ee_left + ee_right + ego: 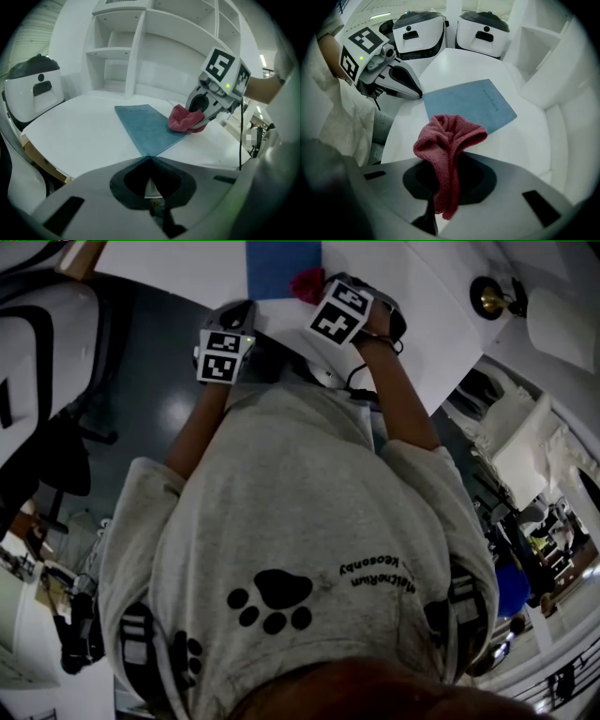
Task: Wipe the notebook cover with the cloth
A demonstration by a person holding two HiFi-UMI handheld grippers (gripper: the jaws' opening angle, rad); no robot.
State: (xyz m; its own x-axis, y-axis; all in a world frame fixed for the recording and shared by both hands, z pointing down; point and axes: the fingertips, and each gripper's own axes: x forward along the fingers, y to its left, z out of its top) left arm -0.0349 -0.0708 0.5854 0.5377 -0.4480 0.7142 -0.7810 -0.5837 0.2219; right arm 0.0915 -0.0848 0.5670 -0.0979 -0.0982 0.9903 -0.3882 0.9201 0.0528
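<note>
1. The person's grey sweatshirt (300, 512) fills the near part of the head view.
2. The right gripper (447, 164) has its jaws clenched on the red cloth (447, 136), which is bunched up at the edge of the blue notebook (473, 103).
3. The notebook lies flat on the white surface (525, 140).
4. The left gripper (150, 158) has its jaws pressed together, with their tips at the notebook's corner.

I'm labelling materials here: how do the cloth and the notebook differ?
Colour: the cloth is red, the notebook is blue.
Shape: the cloth is bunched and folded, while the notebook is flat with straight edges.
Support: the cloth hangs pinched by the right gripper, while the notebook lies on the white table, with its near corner at the closed tip of the left gripper.
Shared: each is met by one gripper.
</note>
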